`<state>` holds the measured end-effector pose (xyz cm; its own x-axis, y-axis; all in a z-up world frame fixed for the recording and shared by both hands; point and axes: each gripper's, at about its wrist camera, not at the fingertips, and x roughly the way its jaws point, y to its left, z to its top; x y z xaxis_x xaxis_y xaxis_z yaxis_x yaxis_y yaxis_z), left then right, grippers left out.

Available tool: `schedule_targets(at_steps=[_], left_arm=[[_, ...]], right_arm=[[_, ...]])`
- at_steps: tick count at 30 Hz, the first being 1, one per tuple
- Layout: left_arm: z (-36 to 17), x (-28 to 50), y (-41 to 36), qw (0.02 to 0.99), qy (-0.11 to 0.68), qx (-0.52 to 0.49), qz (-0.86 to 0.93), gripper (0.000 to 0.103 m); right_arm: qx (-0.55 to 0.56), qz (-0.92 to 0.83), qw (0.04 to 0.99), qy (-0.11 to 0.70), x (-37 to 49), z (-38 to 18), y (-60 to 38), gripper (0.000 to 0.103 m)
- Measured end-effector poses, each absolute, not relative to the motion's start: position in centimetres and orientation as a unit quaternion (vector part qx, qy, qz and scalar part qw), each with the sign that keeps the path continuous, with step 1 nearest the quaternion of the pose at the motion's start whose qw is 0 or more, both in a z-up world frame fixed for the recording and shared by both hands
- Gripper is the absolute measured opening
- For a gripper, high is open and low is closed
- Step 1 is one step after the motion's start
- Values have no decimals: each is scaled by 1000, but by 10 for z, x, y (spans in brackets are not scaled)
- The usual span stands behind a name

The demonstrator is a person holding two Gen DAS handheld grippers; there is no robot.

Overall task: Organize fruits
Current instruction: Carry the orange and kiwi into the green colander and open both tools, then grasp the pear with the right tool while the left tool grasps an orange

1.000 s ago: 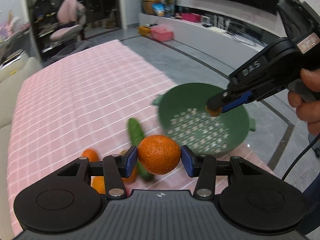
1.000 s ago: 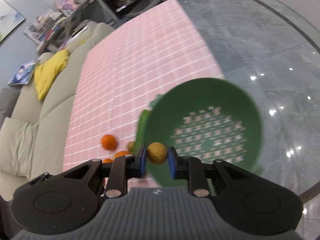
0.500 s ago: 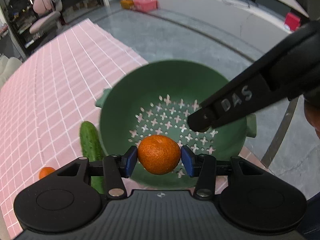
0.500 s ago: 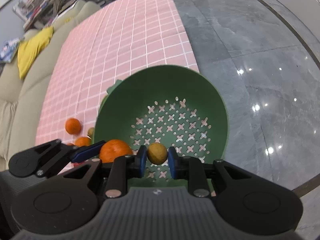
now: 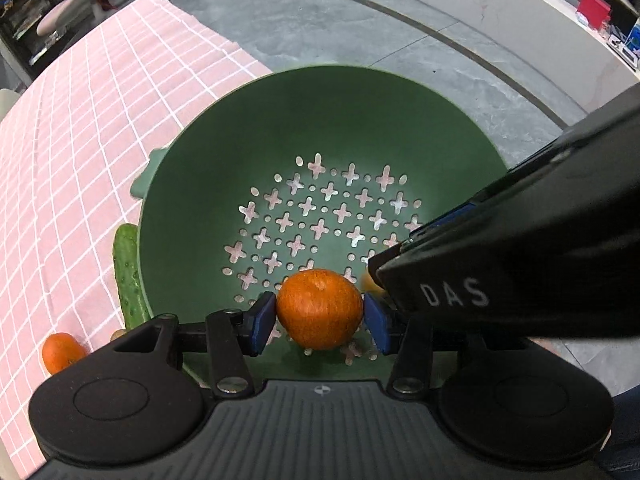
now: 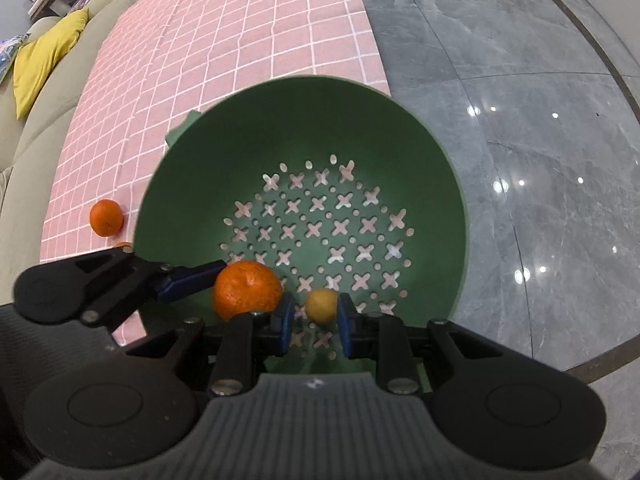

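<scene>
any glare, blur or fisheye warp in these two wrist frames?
Left wrist view: sharp on the orange and colander; the right gripper's body up close is soft; the tablecloth grid bows strongly toward the edges. Right wrist view: bright lamp reflections dot the glossy floor; the small yellow fruit is crisp; corners vignette black.

Over the last second both tools move from above the pink-checked cloth (image 6: 248, 40) to low inside the green colander (image 5: 320, 120). The left hand-held gripper (image 5: 320, 322) now holds its orange (image 5: 319, 308) just over the perforated bottom, and the right hand-held gripper (image 6: 313, 318) brings its small yellow fruit (image 6: 322, 305) alongside, close to the orange.
</scene>
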<state>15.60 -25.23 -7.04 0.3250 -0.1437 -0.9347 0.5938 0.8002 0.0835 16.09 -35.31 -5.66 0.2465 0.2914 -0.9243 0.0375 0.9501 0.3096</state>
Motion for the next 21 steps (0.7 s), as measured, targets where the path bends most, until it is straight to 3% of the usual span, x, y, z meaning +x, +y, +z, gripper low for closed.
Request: schedule_targets(at_steps=[3,8,15,21], left_arm=[[-66,158,-252,788,531,206,-233,72],[-37,156,-243,808,512,175,-236,80],[14,133,-191,850,475,90,-208,82],[41,97,-125,876,457,17,-152,83]], right_arm=[[138,83,782,602,161,-52,-355,31],[158,76,807,564,159,-29,-368,31],[159,94,847,498,143,0,-371,37],[128,99,866,473,123,9,-354,55]])
